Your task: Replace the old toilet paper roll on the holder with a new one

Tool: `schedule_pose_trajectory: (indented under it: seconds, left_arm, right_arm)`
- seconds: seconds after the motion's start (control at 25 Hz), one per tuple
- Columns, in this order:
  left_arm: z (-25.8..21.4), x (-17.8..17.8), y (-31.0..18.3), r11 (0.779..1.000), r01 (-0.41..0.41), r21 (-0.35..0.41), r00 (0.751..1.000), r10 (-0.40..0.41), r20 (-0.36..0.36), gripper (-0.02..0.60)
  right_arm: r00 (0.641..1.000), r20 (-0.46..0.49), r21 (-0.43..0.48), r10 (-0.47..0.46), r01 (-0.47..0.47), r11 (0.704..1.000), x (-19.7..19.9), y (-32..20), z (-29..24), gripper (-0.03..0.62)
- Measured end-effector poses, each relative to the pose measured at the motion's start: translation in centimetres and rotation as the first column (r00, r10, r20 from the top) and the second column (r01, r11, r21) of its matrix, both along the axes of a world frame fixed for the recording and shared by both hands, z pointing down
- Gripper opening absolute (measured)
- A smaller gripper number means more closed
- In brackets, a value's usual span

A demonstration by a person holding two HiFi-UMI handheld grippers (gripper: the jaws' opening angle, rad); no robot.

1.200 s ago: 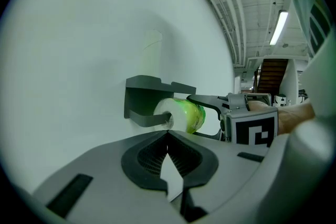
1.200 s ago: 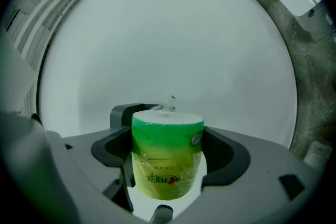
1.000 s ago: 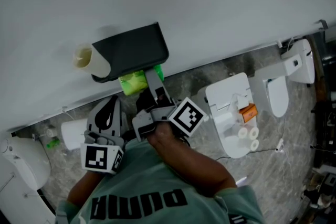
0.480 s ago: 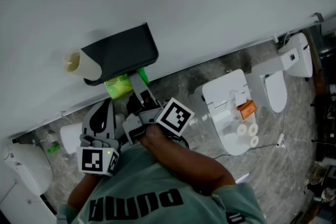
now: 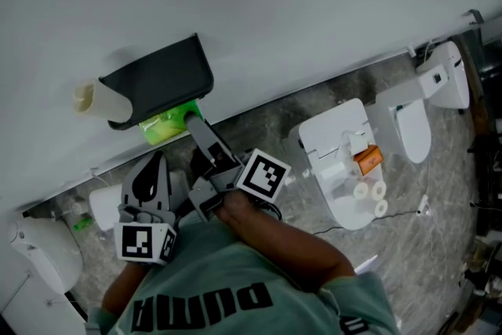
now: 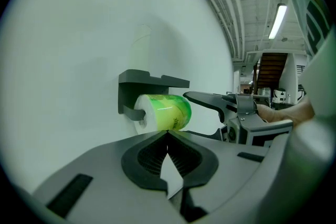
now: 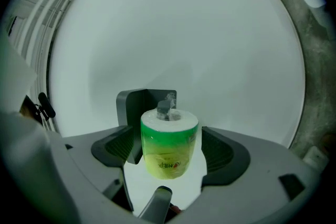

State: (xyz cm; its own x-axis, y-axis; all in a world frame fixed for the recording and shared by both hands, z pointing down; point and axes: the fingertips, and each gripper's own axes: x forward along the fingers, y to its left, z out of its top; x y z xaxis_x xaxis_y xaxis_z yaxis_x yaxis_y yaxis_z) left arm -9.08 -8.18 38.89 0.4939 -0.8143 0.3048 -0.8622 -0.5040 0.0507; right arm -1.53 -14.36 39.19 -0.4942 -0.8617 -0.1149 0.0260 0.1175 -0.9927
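A dark grey holder (image 5: 157, 78) hangs on the white wall. On its spindle sits a green-wrapped toilet roll (image 7: 169, 147), which shows under the shelf in the head view as a toilet roll (image 5: 163, 127). My right gripper (image 7: 168, 141) is open, one jaw on each side of the roll with a narrow gap at either side. My left gripper (image 6: 168, 135) is shut on nothing, low and to the left of the roll (image 6: 164, 112). A pale hollow cylinder (image 5: 89, 97) shows at the holder's left end; I cannot tell what it rests on.
On the grey marbled floor (image 5: 282, 118) lies a white unit (image 5: 333, 149) with an orange part (image 5: 370, 159) and small white rolls (image 5: 369, 198). Another white fixture (image 5: 423, 121) lies to its right. A white roll (image 5: 102, 204) lies on the floor at the left.
The holder and roll have drifted left in the head view. My right gripper stands a little further back from the roll than a second ago. The left gripper has hardly moved.
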Motion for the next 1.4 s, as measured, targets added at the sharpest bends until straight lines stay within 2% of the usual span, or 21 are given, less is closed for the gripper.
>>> schedule_pose_trajectory:
  seconds: [0.2,0.32,0.36,0.4,0.52,0.6,0.68,0.76,0.92,1.0,1.12,1.28,1.4]
  left_arm:
    - [0.0,1.9,0.3,1.0,0.0,-0.013,1.0,0.0,-0.011,0.005]
    - [0.0,2.7,0.4,1.0,0.0,-0.013,1.0,0.0,0.005,0.005]
    - [-0.1,3.1,0.4,1.0,0.004,-0.011,1.0,-0.004,0.004,0.005]
    - [-0.2,3.5,0.5,1.0,0.007,-0.01,1.0,-0.006,0.005,0.005]
    - [-0.3,4.7,0.9,1.0,0.004,-0.007,1.0,-0.004,0.025,0.005]
    - [-0.1,5.2,1.3,1.0,-0.003,-0.01,0.999,0.003,0.054,0.005]
    - [0.1,5.7,1.7,1.0,0.002,-0.013,0.997,-0.002,0.074,0.005]
    - [0.1,6.2,2.1,1.0,0.015,-0.01,0.996,-0.014,0.085,0.005]
    - [0.0,7.4,3.0,0.999,0.032,0.006,0.994,-0.033,0.109,0.005]
    - [0.1,8.0,3.4,0.999,0.045,0.011,0.993,-0.046,0.108,0.005]
    - [0.3,8.9,4.0,0.998,0.069,0.012,0.992,-0.07,0.107,0.005]
    - [-0.2,9.5,5.0,0.992,0.114,0.048,0.988,-0.119,0.096,0.005]
    - [-0.2,9.6,5.9,0.992,0.112,0.057,0.99,-0.117,0.083,0.005]
  right_arm:
    - [0.995,-0.089,0.068,-0.045,0.051,0.996,1.3,1.4,-1.0,0.41]
    - [0.969,-0.229,0.115,-0.094,0.123,0.986,1.3,2.5,-1.2,0.404]
    - [0.949,-0.298,0.135,-0.101,0.147,0.98,1.5,2.9,-1.2,0.318]
    - [0.924,-0.368,0.162,-0.1,0.17,0.972,1.7,3.2,-1.4,0.262]
    - [0.819,-0.571,0.243,-0.059,0.238,0.94,2.5,4.3,-2.2,0.138]
    - [0.717,-0.697,0.279,-0.008,0.282,0.918,3.2,4.9,-2.6,0.068]
    - [0.597,-0.8,0.315,0.06,0.333,0.889,3.7,5.5,-3.1,0.007]
    - [0.507,-0.854,0.341,0.114,0.382,0.859,4.0,6.1,-3.8,0.005]
    - [0.392,-0.907,0.339,0.153,0.465,0.818,4.6,7.4,-4.0,0.005]
    - [0.368,-0.917,0.332,0.155,0.489,0.806,5.0,7.9,-3.8,0.005]
    - [0.351,-0.922,0.333,0.16,0.514,0.791,5.6,8.6,-3.6,0.005]
    - [0.341,-0.927,0.33,0.157,0.541,0.774,6.4,9.8,-3.3,0.005]
    - [0.339,-0.927,0.334,0.159,0.556,0.761,6.3,10.7,-3.2,0.005]
